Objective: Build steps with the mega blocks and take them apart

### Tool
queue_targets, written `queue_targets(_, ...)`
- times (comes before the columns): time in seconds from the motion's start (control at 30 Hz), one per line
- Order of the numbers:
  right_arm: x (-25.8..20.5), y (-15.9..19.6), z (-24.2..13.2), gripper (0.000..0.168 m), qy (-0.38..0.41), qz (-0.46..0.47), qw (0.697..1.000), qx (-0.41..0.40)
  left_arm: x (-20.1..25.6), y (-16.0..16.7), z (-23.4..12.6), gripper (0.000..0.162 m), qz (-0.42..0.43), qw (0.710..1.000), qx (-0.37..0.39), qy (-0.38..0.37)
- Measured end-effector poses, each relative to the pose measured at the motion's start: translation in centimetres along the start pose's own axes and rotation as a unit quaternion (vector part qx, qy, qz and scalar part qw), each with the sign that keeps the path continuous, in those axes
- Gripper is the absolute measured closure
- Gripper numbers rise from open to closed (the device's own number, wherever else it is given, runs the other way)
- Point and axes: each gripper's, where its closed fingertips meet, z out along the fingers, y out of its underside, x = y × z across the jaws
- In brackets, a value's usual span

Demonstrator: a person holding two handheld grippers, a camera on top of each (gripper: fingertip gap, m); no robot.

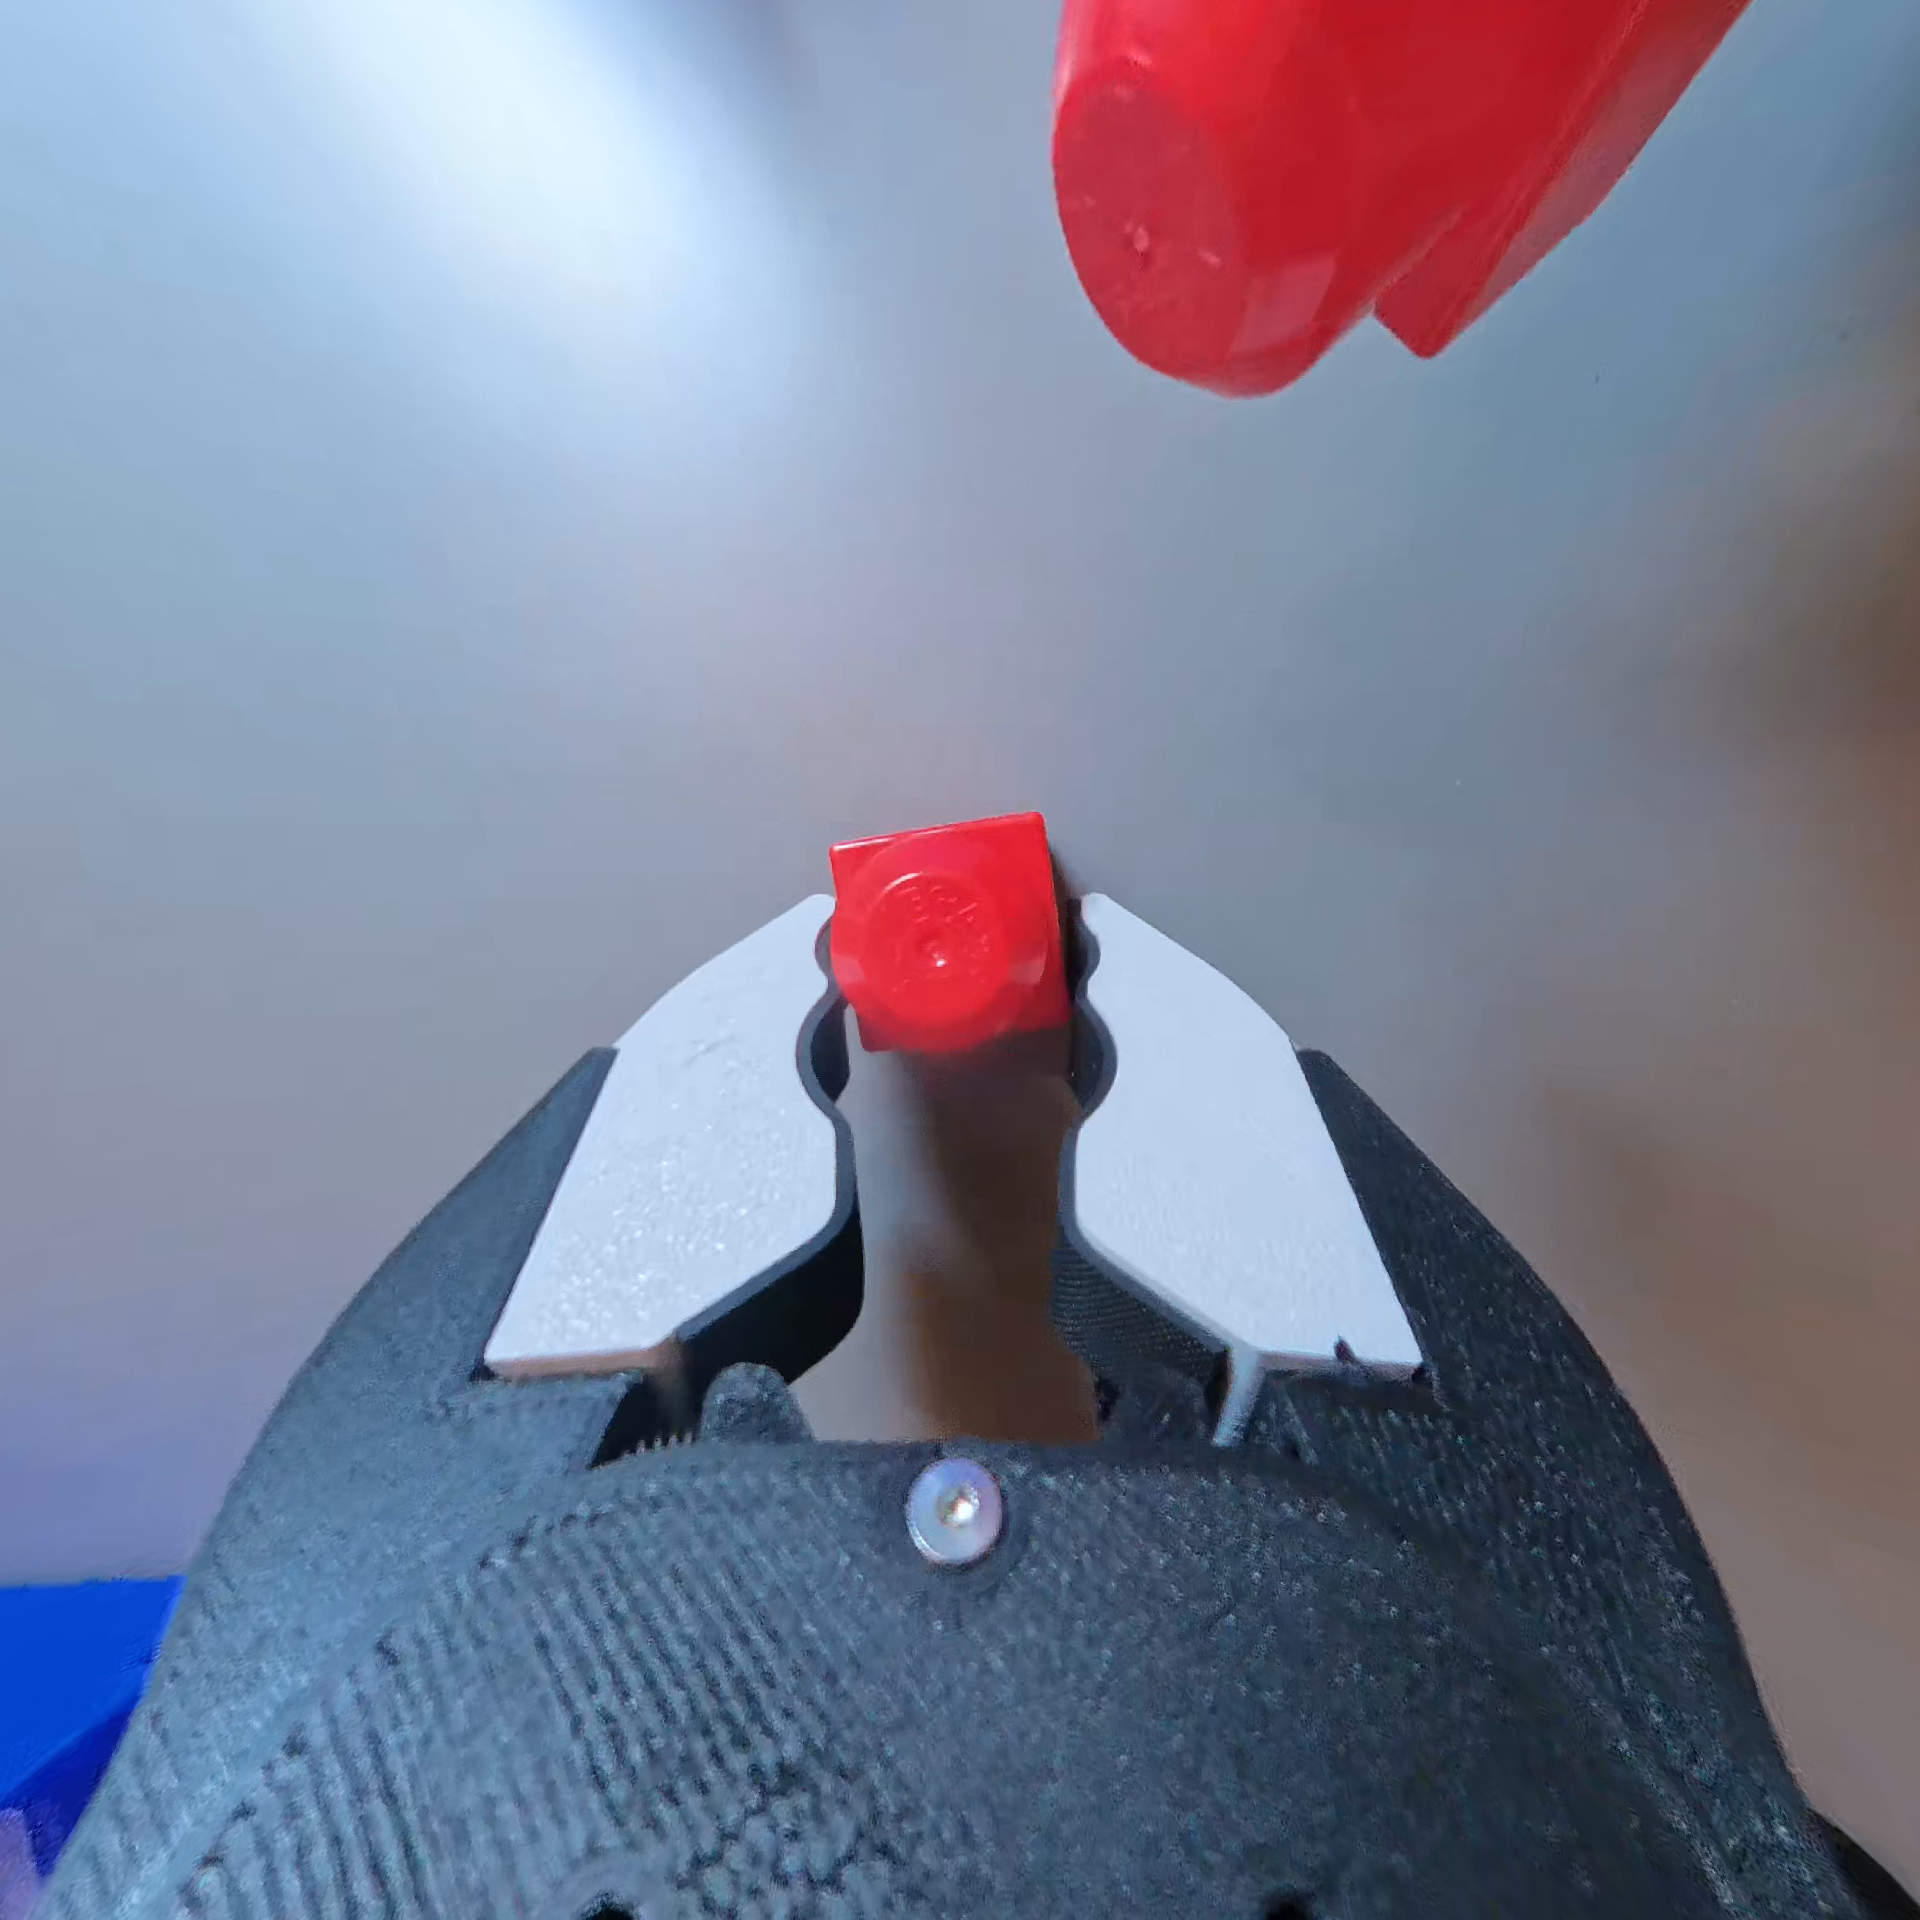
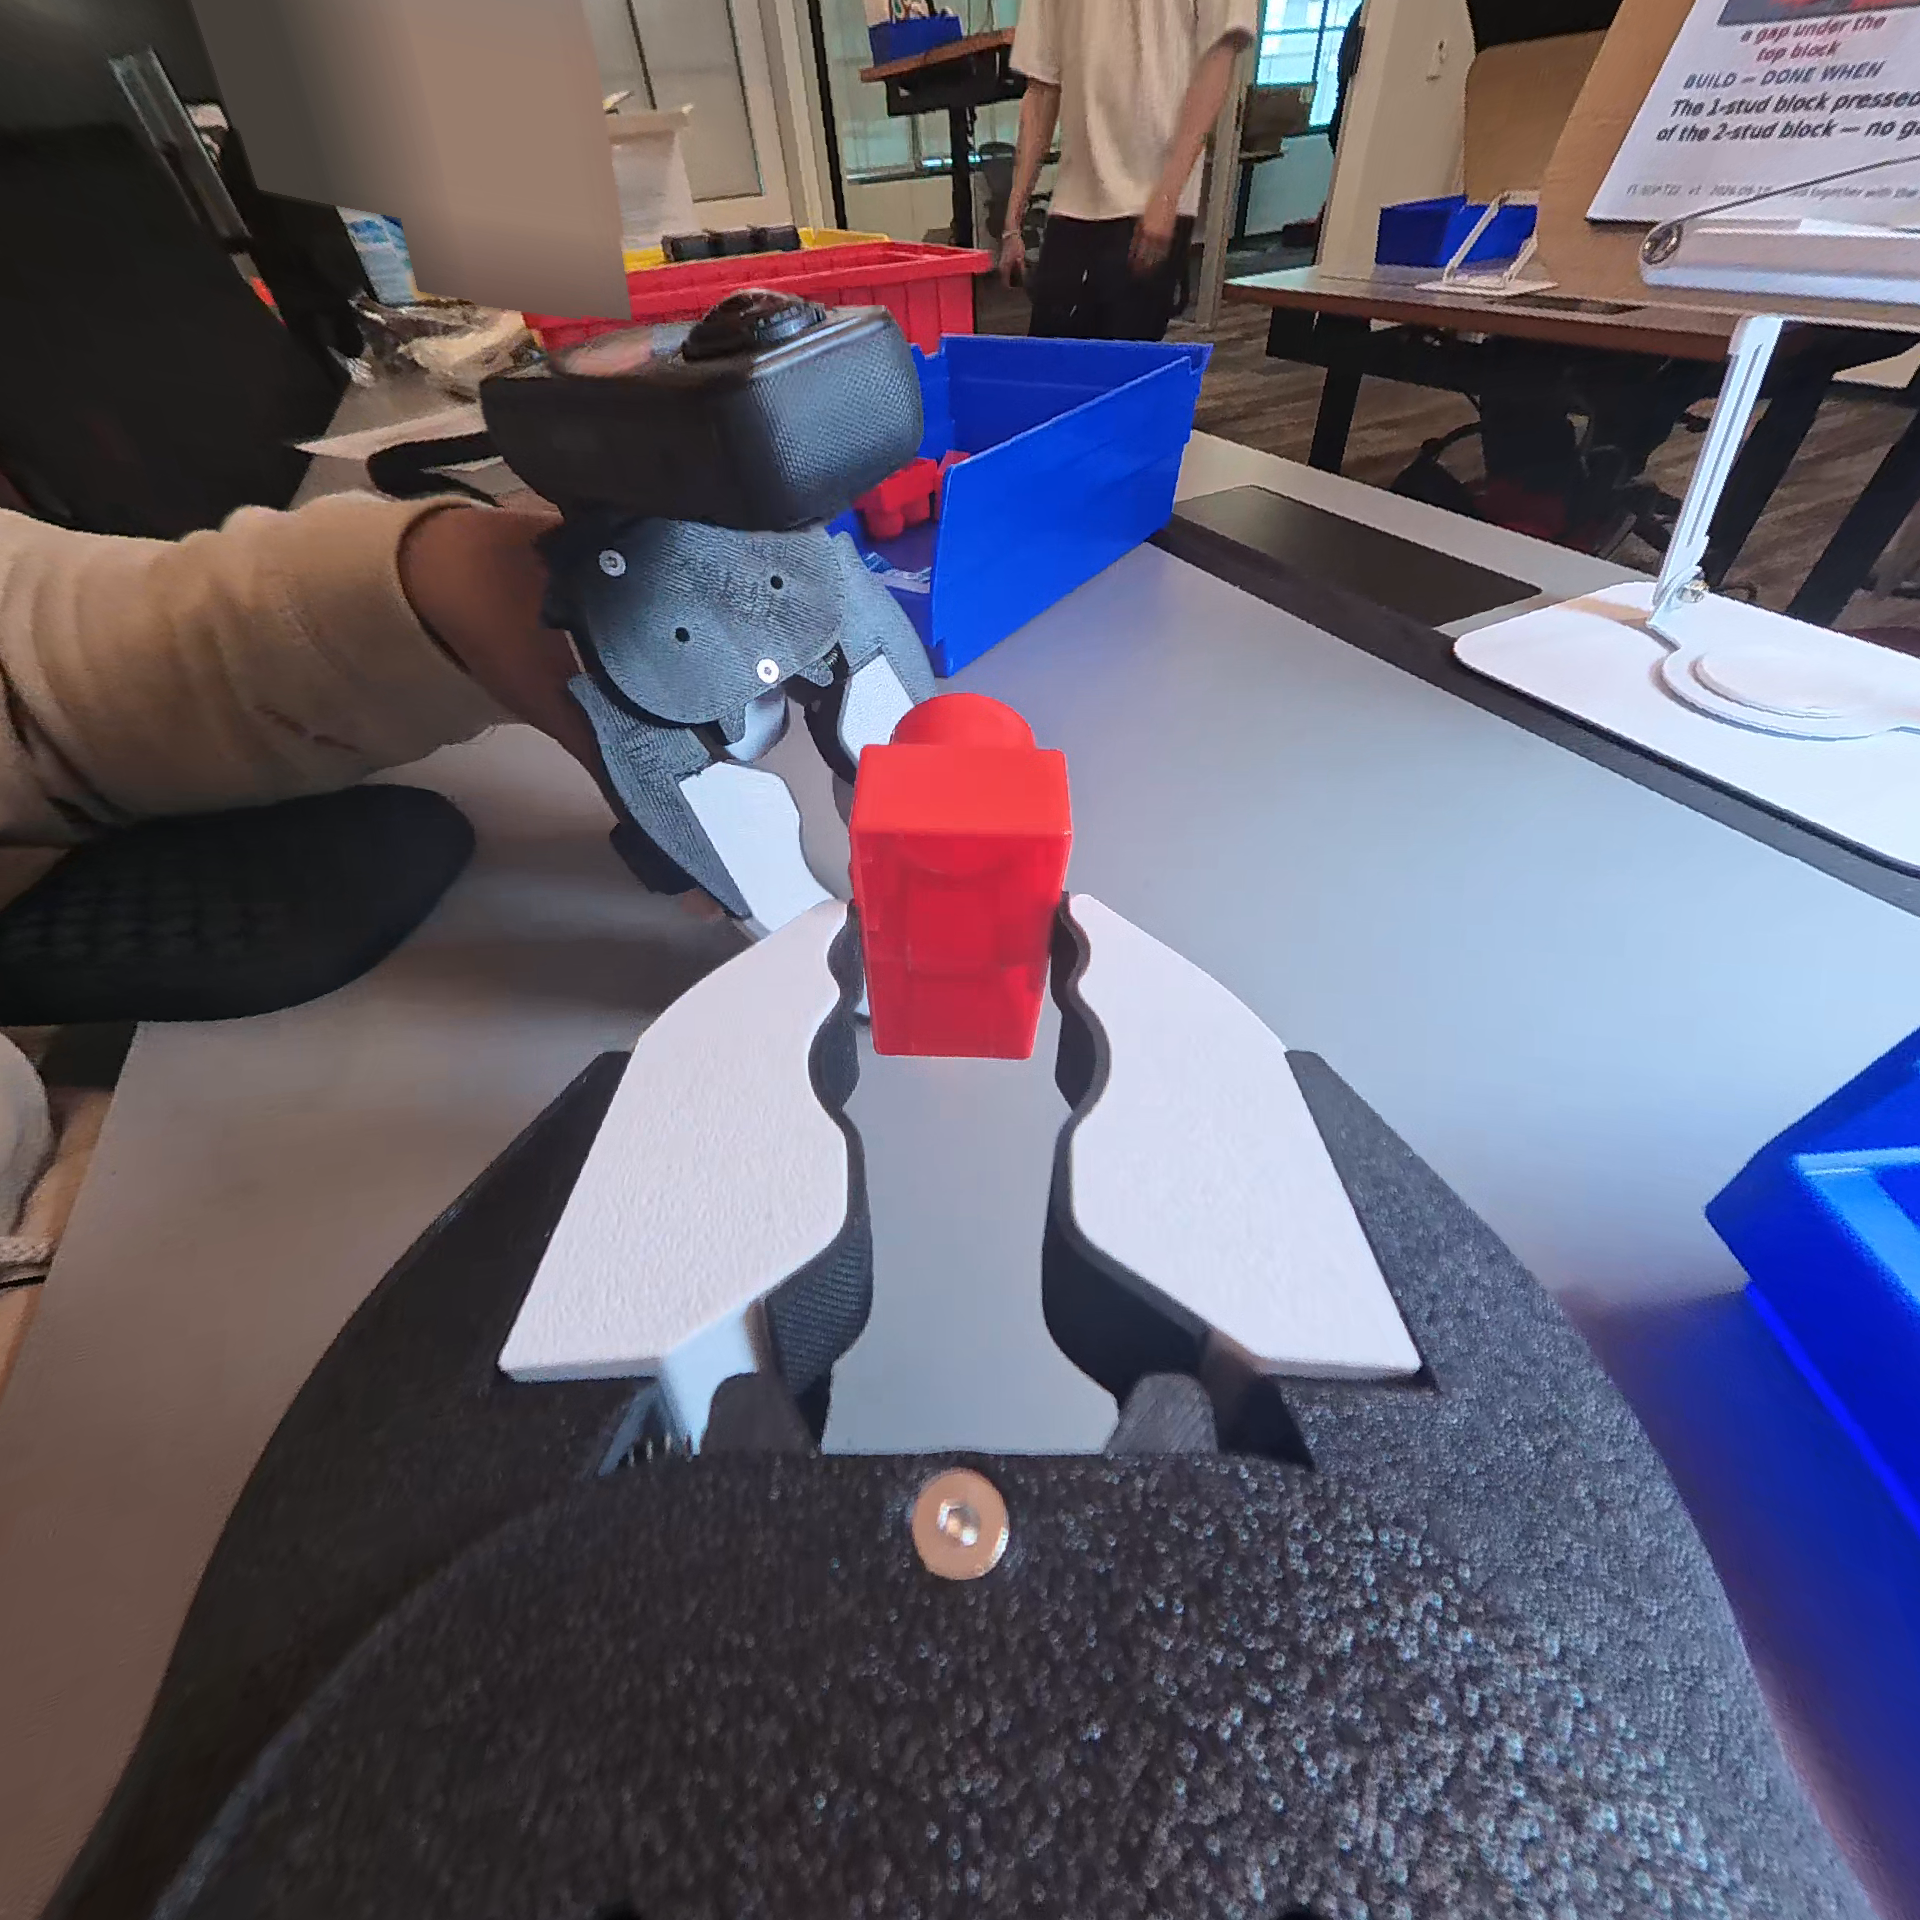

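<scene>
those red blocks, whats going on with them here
A person is working two handheld grippers over a grey table. The left gripper is shut on a small red block; the right gripper is shut on a taller red block. The two blocks are apart. More red blocks lie in a blue bin behind.

Left gripper (image 1: 951,940) and right gripper (image 2: 956,961): textured black bodies, pale wavy-edged fingers, one silver screw each; cream sleeve (image 2: 197,644)

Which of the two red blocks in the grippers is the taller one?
The red block in the right gripper is taller, with its stud on top. The small red block in the left gripper is a short one-stud cube.
</scene>
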Motion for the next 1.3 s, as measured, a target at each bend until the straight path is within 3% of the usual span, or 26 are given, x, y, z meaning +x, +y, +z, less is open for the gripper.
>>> queue_targets(0.1, 0.0, 0.0, -0.1, 0.133, 0.001, -0.003, 1.000, 0.001, 0.0, -1.0, -0.6, 0.124, 0.015, 0.997, 0.066, 0.024)
queue_targets(0.2, -0.2, -0.5, -0.4, 0.133, -0.004, -0.003, 1.000, 0.019, 0.2, -3.8, -3.6, 0.124, -0.019, 0.968, 0.233, 0.094)
queue_targets(0.27, -0.4, -1.0, -0.6, 0.133, -0.014, 0.000, 0.999, 0.035, 0.1, -5.3, -6.9, 0.124, -0.028, 0.923, 0.360, 0.132)
queue_targets(0.37, -1.1, -1.7, -0.8, 0.133, -0.038, 0.007, 0.997, 0.064, 0.1, -6.2, -12.6, 0.124, -0.047, 0.821, 0.531, 0.203)
queue_targets(0.4, -1.4, -1.9, -0.8, 0.133, -0.048, 0.011, 0.996, 0.072, 0.1, -6.2, -13.9, 0.124, -0.057, 0.794, 0.562, 0.224)
queue_targets(0.47, -2.0, -2.2, -0.7, 0.133, -0.065, 0.017, 0.994, 0.082, 0.1, -6.2, -14.8, 0.124, -0.064, 0.771, 0.587, 0.240)
queue_targets(0.63, -3.8, -1.8, 0.2, 0.133, -0.095, 0.018, 0.992, 0.076, 2.7, -7.1, -14.7, 0.124, -0.032, 0.764, 0.590, 0.258)
queue_targets(0.73, -4.9, -1.7, 0.7, 0.133, -0.113, 0.020, 0.991, 0.072, 4.5, -7.8, -14.0, 0.124, -0.007, 0.776, 0.577, 0.255)
queue_targets(0.8, -5.4, -1.7, 0.9, 0.133, -0.121, 0.021, 0.990, 0.075, 4.6, -8.1, -14.2, 0.125, -0.004, 0.772, 0.588, 0.242)
queue_targets(0.9, -5.9, -2.3, 0.8, 0.133, -0.137, 0.031, 0.986, 0.089, 4.9, -7.9, -13.0, 0.125, 0.014, 0.794, 0.564, 0.227)
queue_targets(1.07, -6.6, -2.1, 0.7, 0.134, -0.154, 0.031, 0.985, 0.076, 5.6, -7.9, -13.2, 0.125, 0.013, 0.790, 0.556, 0.258)
queue_targets(1.3, -7.3, -0.3, 0.4, 0.134, -0.175, 0.018, 0.984, 0.024, 7.4, -6.1, -10.2, 0.126, 0.044, 0.850, 0.441, 0.286)
